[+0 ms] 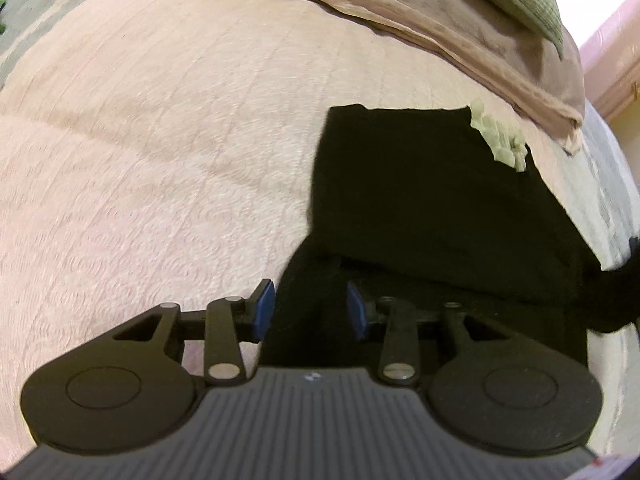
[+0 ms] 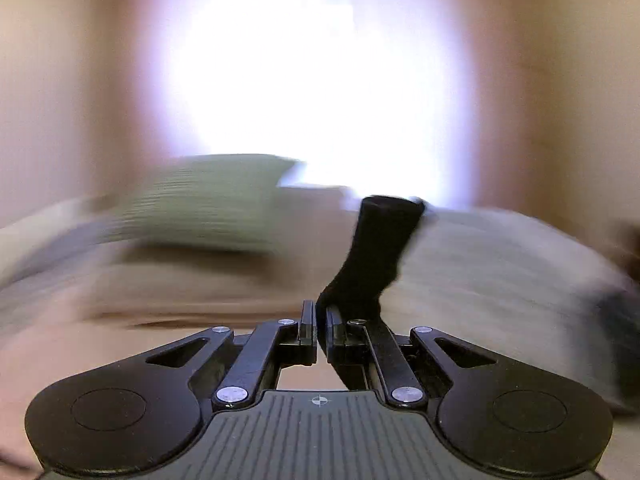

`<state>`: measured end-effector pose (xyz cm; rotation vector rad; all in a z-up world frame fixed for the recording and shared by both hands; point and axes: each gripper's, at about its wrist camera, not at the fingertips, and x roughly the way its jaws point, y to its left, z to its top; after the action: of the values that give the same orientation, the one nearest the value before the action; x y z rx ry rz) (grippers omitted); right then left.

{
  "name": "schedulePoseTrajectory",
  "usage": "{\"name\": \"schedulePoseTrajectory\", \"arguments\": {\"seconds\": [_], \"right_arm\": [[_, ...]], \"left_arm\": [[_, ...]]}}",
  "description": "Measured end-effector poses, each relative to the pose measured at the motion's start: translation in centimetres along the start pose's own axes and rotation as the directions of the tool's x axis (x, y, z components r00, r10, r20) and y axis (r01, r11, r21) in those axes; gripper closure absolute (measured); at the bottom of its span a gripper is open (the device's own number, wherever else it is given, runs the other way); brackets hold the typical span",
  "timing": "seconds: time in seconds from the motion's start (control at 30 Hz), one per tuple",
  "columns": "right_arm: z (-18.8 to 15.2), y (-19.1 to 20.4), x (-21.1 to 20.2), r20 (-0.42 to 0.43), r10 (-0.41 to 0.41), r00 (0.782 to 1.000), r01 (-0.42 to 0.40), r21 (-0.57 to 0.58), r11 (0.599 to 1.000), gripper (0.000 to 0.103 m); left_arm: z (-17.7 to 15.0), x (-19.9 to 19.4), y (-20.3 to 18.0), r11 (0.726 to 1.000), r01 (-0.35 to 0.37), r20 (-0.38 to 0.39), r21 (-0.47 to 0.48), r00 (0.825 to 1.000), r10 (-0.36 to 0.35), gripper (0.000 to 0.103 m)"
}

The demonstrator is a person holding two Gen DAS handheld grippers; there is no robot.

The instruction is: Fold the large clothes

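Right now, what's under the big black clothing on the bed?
The black garment lies on the pink quilted bedspread, which shows all around it. Whatever is directly beneath the cloth is covered, so I cannot tell.

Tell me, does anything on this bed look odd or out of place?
One thing: a pale green knobbly scrap lies on the far corner of the black garment spread over the pink bedspread. It looks like stray trim or lint.
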<state>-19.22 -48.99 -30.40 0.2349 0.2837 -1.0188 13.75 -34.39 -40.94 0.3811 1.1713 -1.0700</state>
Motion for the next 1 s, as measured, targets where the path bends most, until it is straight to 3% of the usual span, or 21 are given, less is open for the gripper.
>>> {"name": "schedulePoseTrajectory", "arguments": {"seconds": [0.03,0.07,0.1,0.13,0.17,0.23,0.3,0.4,0.57,0.7,0.8,0.87,0.9,0.93,1.0], "right_arm": [[-0.4,3.5,1.2,-0.043,0.089,0.995,-0.092,-0.068,0.993,0.1],[-1.4,6.5,2.6,-0.129,0.141,0.982,-0.159,-0.14,0.977,0.085],[-2.8,8.7,3.8,-0.198,0.143,0.97,-0.183,-0.198,0.963,0.058],[-4.7,10.4,4.8,-0.258,0.121,0.958,-0.188,-0.254,0.949,0.048],[-6.6,11.3,5.5,-0.314,0.104,0.944,-0.199,-0.289,0.936,0.046],[-9.8,11.2,5.7,-0.421,0.058,0.905,-0.2,-0.301,0.932,0.046],[-11.8,8.9,6.2,-0.488,-0.023,0.873,-0.144,-0.302,0.942,0.046],[-13.9,4.7,4.9,-0.521,-0.135,0.843,-0.04,-0.31,0.95,0.046],[-15.0,-2.1,3.7,-0.534,-0.298,0.791,0.112,-0.352,0.929,0.046],[-14.8,-5.3,4.0,-0.552,-0.312,0.773,0.174,-0.288,0.942,0.046],[-14.9,-6.0,3.9,-0.552,-0.297,0.779,0.165,-0.276,0.947,0.046],[-15.3,-5.8,3.7,-0.552,-0.288,0.783,0.152,-0.28,0.948,0.046],[-15.6,-5.7,3.8,-0.551,-0.285,0.784,0.143,-0.287,0.947,0.046],[-16.0,-6.0,4.2,-0.545,-0.291,0.786,0.14,-0.301,0.943,0.046],[-16.6,-6.0,4.5,-0.535,-0.299,0.79,0.133,-0.326,0.936,0.046]], "left_arm": [[-0.1,-0.1,0.4,1.0,0.005,0.0,-0.008,1.0,-0.005,0.069],[-0.3,-0.2,0.7,1.0,0.009,0.002,-0.013,1.0,-0.009,0.069],[-0.4,-0.2,1.0,1.0,0.015,0.005,-0.019,1.0,-0.015,0.069],[-0.5,-0.1,1.3,0.999,0.019,0.0,-0.027,1.0,-0.019,0.069],[-0.6,0.0,1.5,0.999,0.021,-0.005,-0.032,1.0,-0.022,0.069],[-0.7,0.2,1.8,0.999,0.032,-0.008,-0.039,0.999,-0.033,0.069],[-0.8,0.4,1.9,0.998,0.053,-0.007,-0.032,0.999,-0.053,0.069],[-0.3,1.1,1.2,0.995,0.093,-0.006,-0.029,0.996,-0.093,0.07],[2.2,3.4,-1.1,0.976,0.201,0.018,-0.09,0.98,-0.2,0.07],[4.6,6.7,-3.1,0.97,0.214,0.031,-0.118,0.977,-0.212,0.07],[5.6,9.6,-3.4,0.975,0.151,0.003,-0.161,0.988,-0.152,0.071],[5.9,10.4,-3.2,0.969,0.157,0.018,-0.192,0.988,-0.157,0.075],[6.1,10.4,-3.2,0.967,0.161,0.034,-0.198,0.987,-0.158,0.08],[6.3,10.1,-3.4,0.967,0.168,0.057,-0.19,0.985,-0.16,0.102],[6.5,8.9,-3.9,0.976,0.16,0.112,-0.145,0.983,-0.144,0.101]]}}
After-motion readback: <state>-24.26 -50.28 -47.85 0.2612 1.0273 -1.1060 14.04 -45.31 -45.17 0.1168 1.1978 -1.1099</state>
